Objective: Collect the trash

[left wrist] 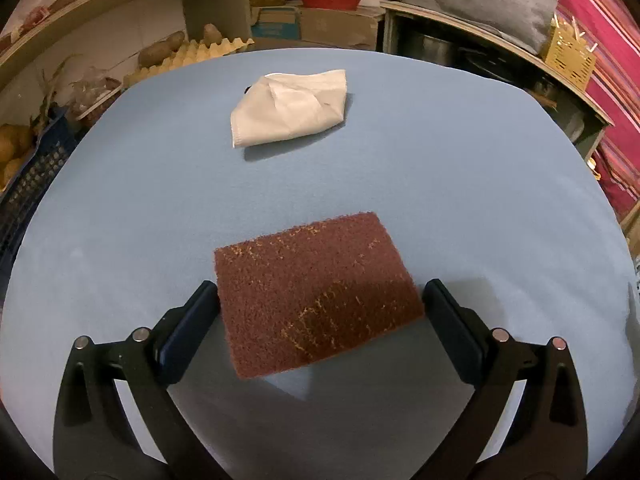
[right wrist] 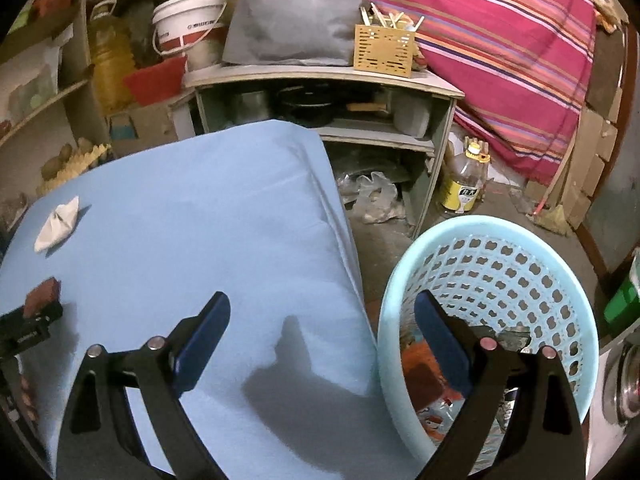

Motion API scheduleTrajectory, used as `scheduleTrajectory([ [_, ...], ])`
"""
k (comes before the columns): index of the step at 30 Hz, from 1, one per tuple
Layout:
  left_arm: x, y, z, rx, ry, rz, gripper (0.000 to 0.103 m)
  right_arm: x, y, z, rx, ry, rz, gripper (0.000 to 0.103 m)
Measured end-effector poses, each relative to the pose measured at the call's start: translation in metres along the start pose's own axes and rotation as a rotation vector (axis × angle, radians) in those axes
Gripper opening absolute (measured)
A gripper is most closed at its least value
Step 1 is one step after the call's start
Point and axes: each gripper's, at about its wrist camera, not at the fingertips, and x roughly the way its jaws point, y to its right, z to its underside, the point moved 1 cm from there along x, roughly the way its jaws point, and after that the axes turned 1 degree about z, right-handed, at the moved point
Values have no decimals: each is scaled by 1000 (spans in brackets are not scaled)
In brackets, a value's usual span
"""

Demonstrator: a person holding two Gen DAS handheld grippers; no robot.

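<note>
A brown scouring pad lies on the blue-covered table, between the fingers of my left gripper. That gripper is open, one finger at each side edge of the pad. Farther back on the cloth rests a crumpled white face mask. In the right wrist view the mask and the pad sit at the far left. My right gripper is open and holds nothing; it hovers over the table's right edge and a light blue perforated basket. Wrappers lie in the basket's bottom.
The basket stands on the floor against the table's right side. Behind the table are shelves with potatoes and egg trays, a grey cabinet, a white bucket, and an oil bottle on the floor.
</note>
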Motion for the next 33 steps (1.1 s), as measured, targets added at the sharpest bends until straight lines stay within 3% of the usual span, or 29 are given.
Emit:
scheduleTrajectory([
  [6, 4, -12, -5, 49, 0, 32, 97, 5, -12, -2, -14, -10, 36, 91],
  [12, -1, -25, -8, 57, 27, 93, 93, 15, -25, 0, 47, -52, -11, 91],
  [17, -25, -45, -16, 99, 136, 87, 93, 21, -47, 2, 90, -88, -68, 91],
  [23, -49, -88, -43, 86, 263, 41, 93, 26, -100, -1, 60, -64, -62, 91],
  [26, -53, -115, -57, 30, 281, 55, 93, 25, -127, -1, 3, -39, -52, 91],
  [28, -54, -131, -64, 15, 311, 26, 93, 25, -150, -3, -46, -30, -61, 91],
  [33, -48, -163, -75, -36, 301, 7, 93, 27, -193, -8, -68, -41, -128, 91],
])
